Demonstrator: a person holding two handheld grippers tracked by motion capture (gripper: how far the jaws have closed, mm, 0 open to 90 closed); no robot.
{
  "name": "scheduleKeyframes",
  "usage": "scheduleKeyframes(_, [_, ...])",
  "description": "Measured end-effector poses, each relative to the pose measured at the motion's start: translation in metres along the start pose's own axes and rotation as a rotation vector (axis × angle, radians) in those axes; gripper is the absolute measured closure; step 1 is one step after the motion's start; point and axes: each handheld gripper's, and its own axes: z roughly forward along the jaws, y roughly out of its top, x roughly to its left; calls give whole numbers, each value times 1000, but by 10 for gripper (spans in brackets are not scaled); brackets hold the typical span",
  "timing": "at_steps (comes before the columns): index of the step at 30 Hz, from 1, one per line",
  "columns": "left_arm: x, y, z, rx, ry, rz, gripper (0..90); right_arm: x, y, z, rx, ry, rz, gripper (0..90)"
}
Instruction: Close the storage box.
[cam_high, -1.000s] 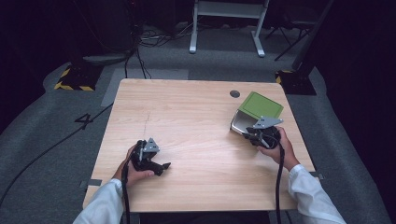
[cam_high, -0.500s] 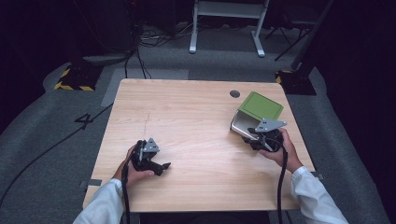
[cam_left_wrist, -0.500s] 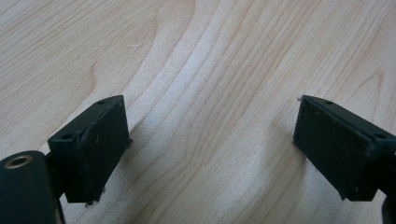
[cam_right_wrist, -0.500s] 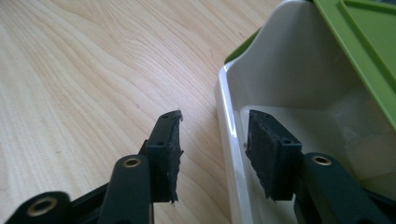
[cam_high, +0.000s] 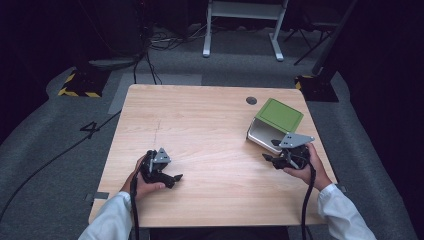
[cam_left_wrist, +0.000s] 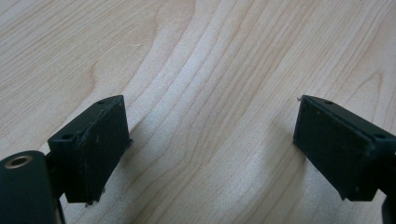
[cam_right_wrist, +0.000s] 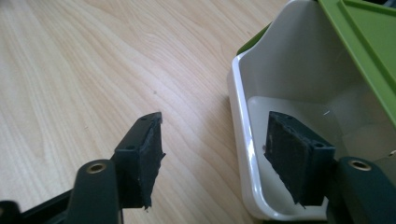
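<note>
A white box (cam_high: 260, 134) with a green lid (cam_high: 279, 115) lying askew on top stands near the table's right edge. In the right gripper view the box (cam_right_wrist: 299, 74) is open towards me, the lid (cam_right_wrist: 369, 42) slanting over its far side. My right gripper (cam_high: 269, 158) is open at the box's near corner. The right gripper (cam_right_wrist: 215, 126) straddles the white rim, one jaw over the wood, the other inside the box. My left gripper (cam_high: 174, 179) rests open near the table's front left. The left gripper (cam_left_wrist: 210, 116) has only bare wood between its jaws.
The wooden table (cam_high: 210, 130) has a round dark hole (cam_high: 251, 100) at the back right. Beyond it the floor holds cables, a yellow-and-black striped base (cam_high: 80, 87) and a white frame (cam_high: 242, 25).
The right gripper has shifted slightly towards the near edge beside the box. The left gripper and the box have stayed put.
</note>
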Motion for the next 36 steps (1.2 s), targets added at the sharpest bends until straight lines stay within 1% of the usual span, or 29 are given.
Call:
scheduleKeyframes(3, [0,0,0,0,1,1,107,2,-3,-4,9,-1,-12,326])
scheduleKeyframes(7, [0,0,0,0,1,0,107,4,-8,-11,3,-12,-20,299])
scheduleKeyframes(14, [0,0,0,0,1,0,107,6,-13,-18,-1,-24,-26,270])
scheduleKeyframes(16, [0,0,0,0,0,-1,107,6,-15,-20,-1,-20,-30,262])
scheduleKeyframes(18, [0,0,0,0,1,1,107,7,-17,-22,-1,-25,-40,247])
scheduleKeyframes(22, [0,0,0,0,1,0,107,9,-23,-25,-2,-33,-40,215])
scheduleKeyframes(27, [0,0,0,0,0,-1,108,11,-30,-28,15,-43,-56,199])
scheduleKeyframes(32, [0,0,0,-1,5,-2,108,10,-39,-28,43,-65,-57,195])
scheduleKeyframes(36, [0,0,0,-1,5,-2,108,10,-47,-28,61,-72,-52,194])
